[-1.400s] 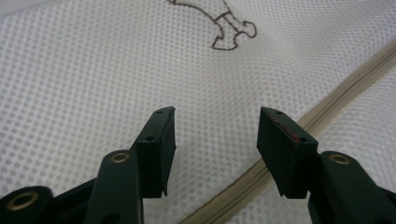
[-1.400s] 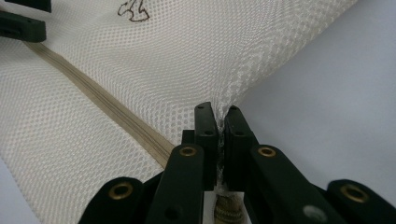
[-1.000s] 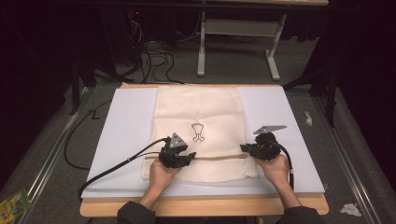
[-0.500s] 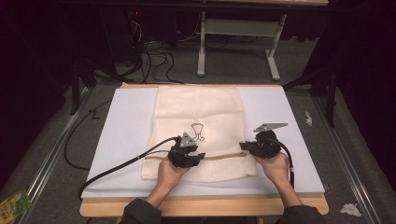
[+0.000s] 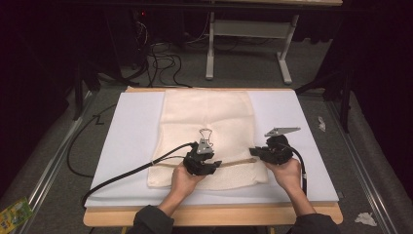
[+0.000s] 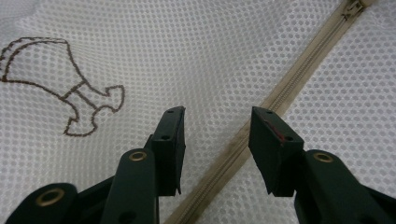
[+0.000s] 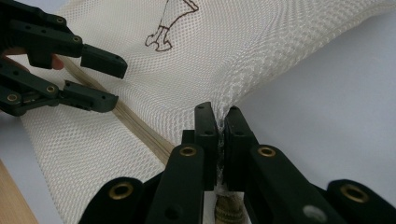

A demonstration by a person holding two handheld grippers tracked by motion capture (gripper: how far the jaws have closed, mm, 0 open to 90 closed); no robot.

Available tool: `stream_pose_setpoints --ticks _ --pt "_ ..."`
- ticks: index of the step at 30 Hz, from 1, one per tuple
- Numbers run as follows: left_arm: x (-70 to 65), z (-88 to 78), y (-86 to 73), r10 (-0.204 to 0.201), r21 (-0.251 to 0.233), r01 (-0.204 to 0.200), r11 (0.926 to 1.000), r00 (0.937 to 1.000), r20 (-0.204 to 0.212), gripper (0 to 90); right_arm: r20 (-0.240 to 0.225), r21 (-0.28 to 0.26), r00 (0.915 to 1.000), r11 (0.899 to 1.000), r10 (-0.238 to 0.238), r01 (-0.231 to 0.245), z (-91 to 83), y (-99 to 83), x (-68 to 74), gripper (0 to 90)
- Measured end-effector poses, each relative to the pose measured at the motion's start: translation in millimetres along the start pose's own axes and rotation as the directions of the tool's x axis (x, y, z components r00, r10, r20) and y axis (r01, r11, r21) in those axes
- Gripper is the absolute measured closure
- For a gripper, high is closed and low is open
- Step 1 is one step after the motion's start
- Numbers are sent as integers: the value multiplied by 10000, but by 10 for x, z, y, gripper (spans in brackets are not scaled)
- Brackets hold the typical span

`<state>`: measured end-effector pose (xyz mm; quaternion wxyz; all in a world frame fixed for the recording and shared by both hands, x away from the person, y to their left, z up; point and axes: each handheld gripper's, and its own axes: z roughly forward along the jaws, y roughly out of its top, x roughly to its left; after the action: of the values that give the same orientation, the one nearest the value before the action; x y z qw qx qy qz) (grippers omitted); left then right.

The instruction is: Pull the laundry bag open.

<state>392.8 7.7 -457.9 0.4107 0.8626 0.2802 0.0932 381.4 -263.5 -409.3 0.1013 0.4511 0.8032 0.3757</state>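
White foam board covers the table (image 5: 311,126); cream mesh laundry bag (image 5: 209,122) lies flat, light and limp; right hand-held gripper (image 7: 217,122) pinches its edge by the zipper (image 6: 280,93); left hand-held gripper (image 6: 215,140), closing but empty, straddles that zipper, the firmest hold.

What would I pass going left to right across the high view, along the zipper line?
White mat → black cable → left tool → zipper → right tool → white mat again.

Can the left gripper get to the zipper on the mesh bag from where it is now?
Probably yes. The left gripper hovers open right over the zipper of the mesh bag, and nothing lies between them. The right gripper pinches the bag's edge off to one side.
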Motion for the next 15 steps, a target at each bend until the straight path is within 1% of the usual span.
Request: stream_pose_setpoints --ticks 6,8,15 --pt "-57 63 60 174 88 -174 9998 9998 91 565 -80 -4 10000 10000 17 -17 -11 8 -1 880" --pt "-64 82 74 88 17 -88 10000 9998 184 567 -86 -51 10000 10000 8 -8 -21 15 0 880" --pt "-99 151 94 311 214 -312 9993 9995 42 571 -178 -77 9998 9999 -82 80 -24 47 21 880"
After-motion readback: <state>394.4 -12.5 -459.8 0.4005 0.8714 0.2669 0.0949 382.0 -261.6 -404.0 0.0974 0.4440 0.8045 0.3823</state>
